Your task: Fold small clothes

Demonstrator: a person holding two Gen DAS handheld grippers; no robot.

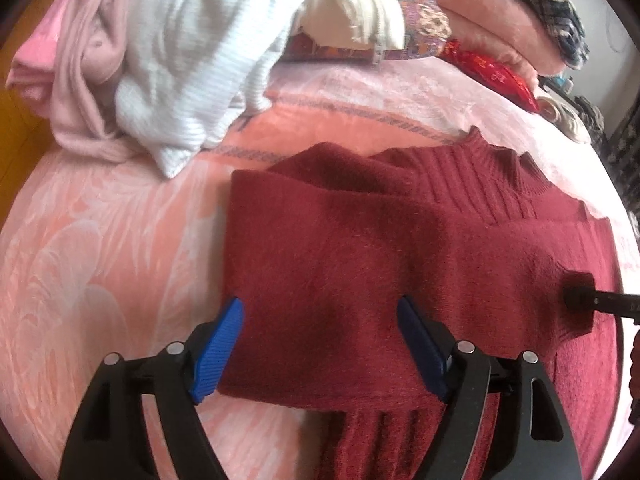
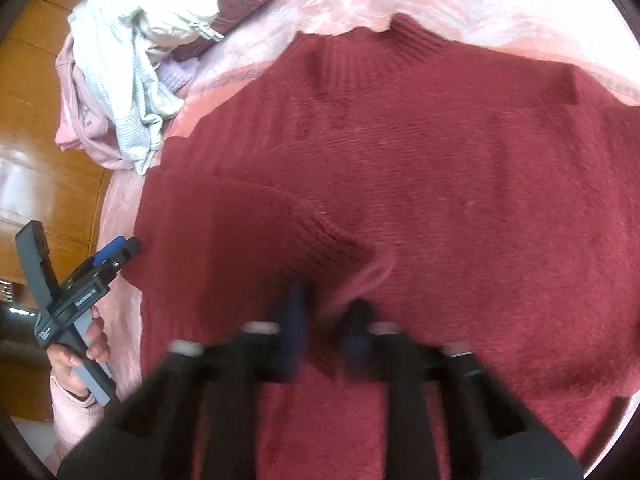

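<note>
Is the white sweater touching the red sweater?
Apart. The left wrist view shows pink blanket between the white sweater and the red sweater.

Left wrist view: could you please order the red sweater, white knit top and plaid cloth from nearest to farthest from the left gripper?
From the left gripper:
1. Red sweater, directly ahead, between its fingers.
2. White knit top, far left, piled.
3. Plaid cloth, top right corner.
</note>
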